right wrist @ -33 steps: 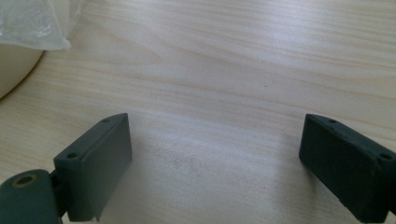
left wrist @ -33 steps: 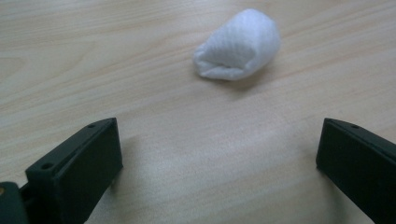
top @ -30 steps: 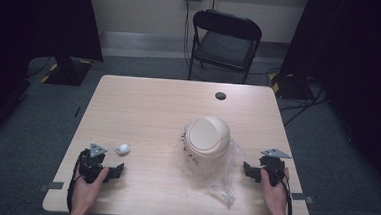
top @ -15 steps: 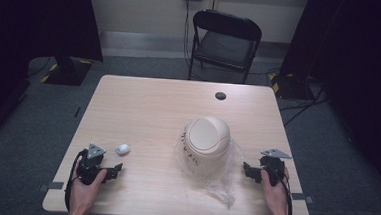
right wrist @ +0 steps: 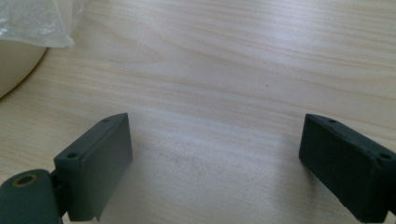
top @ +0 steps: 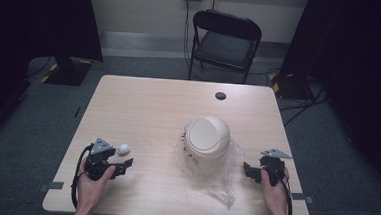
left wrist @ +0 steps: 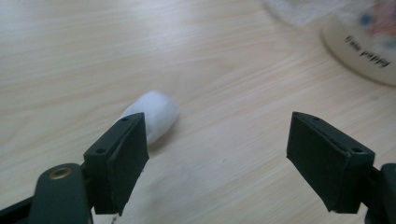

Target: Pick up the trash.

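Resting near the front edge of the desk (top: 143, 104), the two grippers sat low in the person's hands, one at each near corner. The left gripper (top: 120, 166) had its fingers (left wrist: 119, 161) spread wide and holding nothing, pointed toward the middle of the desk. Just beyond its left finger, in the left gripper view, lay a small white lump (left wrist: 154, 114), soft-looking and oblong, flat on the wood; from above it sat just beside the gripper's far side. The right gripper (top: 250, 171) likewise had its fingers (right wrist: 95, 163) wide apart and empty, with bare wood grain between them, aimed left toward the middle.

Between the two, a little farther in and right of centre, stood a cream domed object (top: 206, 138) with dark lettering on its side, resting on a crumpled clear plastic bag (top: 224, 182) that spread toward the near edge. What the object was could not be told for certain.

Farther off, a small black disc (top: 221, 96) lay near the desk's far edge. Beyond the desk stood a black folding chair (top: 226, 39) on the grey floor, against a pale wall.
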`<action>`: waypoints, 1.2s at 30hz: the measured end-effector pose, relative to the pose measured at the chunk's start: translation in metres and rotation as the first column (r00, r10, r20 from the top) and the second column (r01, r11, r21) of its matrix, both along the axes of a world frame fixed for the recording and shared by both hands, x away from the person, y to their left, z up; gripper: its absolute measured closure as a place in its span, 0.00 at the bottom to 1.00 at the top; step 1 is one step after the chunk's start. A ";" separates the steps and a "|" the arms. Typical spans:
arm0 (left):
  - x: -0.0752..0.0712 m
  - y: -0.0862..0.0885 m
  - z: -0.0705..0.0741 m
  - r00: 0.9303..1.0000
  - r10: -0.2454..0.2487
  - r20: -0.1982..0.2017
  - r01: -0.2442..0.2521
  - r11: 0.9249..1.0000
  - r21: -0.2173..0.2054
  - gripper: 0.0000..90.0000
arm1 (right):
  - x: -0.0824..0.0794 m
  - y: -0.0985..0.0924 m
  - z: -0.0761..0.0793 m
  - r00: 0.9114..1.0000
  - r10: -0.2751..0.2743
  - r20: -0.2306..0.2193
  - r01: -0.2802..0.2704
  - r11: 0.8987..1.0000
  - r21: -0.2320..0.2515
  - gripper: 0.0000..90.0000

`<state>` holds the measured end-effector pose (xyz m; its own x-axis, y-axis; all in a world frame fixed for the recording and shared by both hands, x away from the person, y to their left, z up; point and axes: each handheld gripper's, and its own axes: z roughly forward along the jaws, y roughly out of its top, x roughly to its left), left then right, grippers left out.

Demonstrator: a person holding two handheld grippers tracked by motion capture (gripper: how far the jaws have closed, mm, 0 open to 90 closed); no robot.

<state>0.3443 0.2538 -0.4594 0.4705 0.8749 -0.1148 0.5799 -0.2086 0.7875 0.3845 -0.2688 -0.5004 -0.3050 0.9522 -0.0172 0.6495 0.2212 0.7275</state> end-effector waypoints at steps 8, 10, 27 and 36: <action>0.014 -0.027 0.014 0.996 -0.087 0.015 0.088 0.994 -0.061 0.23 | 0.000 0.000 0.000 1.000 0.000 -0.001 0.000 1.000 0.000 0.10; 0.016 -0.033 0.018 0.995 -0.099 0.024 0.101 0.993 -0.060 0.23 | 0.000 0.000 0.000 1.000 0.000 0.000 0.000 1.000 0.000 0.10; 0.038 -0.092 0.057 0.960 -0.266 0.085 0.271 0.961 -0.050 0.22 | 0.000 0.000 0.000 1.000 0.000 0.000 0.000 1.000 0.000 0.10; 0.054 -0.113 0.071 0.951 -0.292 0.105 0.304 0.945 -0.120 0.21 | 0.000 0.000 0.000 1.000 0.000 0.000 0.000 1.000 0.000 0.10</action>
<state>0.3985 0.1410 -0.3880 0.7203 0.6730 -0.1684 0.4370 -0.2517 0.8635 0.3846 -0.2688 -0.5004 -0.3052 0.9521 -0.0174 0.6495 0.2215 0.7274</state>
